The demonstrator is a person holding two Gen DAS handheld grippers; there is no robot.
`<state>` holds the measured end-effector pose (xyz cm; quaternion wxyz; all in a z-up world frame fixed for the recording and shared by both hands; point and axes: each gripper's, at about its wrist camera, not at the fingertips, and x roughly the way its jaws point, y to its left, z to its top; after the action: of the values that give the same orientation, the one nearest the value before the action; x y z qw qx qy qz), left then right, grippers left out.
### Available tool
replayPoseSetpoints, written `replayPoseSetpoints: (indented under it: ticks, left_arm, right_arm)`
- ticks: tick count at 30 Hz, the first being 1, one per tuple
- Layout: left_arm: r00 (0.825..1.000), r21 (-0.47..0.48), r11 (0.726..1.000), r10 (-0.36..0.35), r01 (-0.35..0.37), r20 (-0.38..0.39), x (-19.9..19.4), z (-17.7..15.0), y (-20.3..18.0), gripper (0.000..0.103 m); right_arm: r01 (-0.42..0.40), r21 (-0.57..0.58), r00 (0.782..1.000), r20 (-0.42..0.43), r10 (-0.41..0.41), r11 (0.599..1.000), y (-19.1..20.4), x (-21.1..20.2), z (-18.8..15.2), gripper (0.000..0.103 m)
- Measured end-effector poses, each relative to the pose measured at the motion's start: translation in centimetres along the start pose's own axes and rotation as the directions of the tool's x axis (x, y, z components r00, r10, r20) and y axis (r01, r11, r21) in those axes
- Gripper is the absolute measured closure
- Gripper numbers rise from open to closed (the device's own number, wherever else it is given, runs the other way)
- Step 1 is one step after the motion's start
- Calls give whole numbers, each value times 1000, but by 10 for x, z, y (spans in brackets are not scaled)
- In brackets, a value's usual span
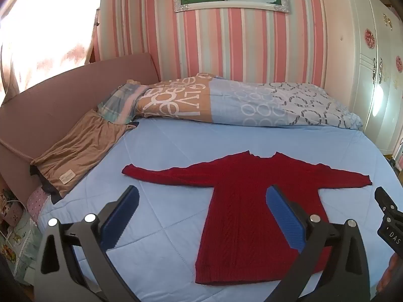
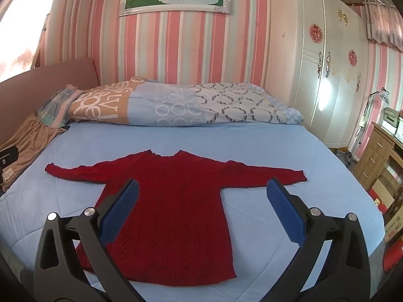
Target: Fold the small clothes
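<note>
From the left wrist view, the left tongs [image 1: 201, 216] stand wide apart with nothing between the blue pads, hanging above the near edge of the bed [image 1: 161, 151]. The red sweater [image 1: 252, 209] lies flat on the blue quilt, in the middle of the bed toward its near edge. Its neck points at the far edge, where the rolled duvet [image 1: 252, 103] lies, and its hem points at the near edge. The body's long axis therefore runs near to far, while the two sleeves stretch straight out toward the left and right edges. A tan garment [image 1: 80, 151] sits at the left edge against the headboard, well apart from the sweater. A bit of the other tool shows at this view's right border.

From the right wrist view, the right tongs [image 2: 201, 216] are likewise spread wide and empty, held above the sweater's body and the bare quilt to its right. The sweater [image 2: 176, 201] shows a thick cable knit. I judge it soft and limp, fairly heavy for its kind and not slippery, so it should drape and stay put once laid. Good holds look to be a sleeve cuff, a shoulder or a hem corner, pinching the full thickness.
</note>
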<state>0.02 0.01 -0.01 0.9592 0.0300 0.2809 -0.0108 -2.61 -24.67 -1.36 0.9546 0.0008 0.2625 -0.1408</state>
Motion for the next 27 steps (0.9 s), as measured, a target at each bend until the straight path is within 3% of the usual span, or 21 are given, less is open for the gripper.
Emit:
replayPoseSetpoints:
  ticks: [27]
  left_arm:
    - [1000,20,1000,0,-1,12,-6,7,-6,2]
  right_arm:
    - [-2,8,1000,0,2,1000,-9,1,-9,3]
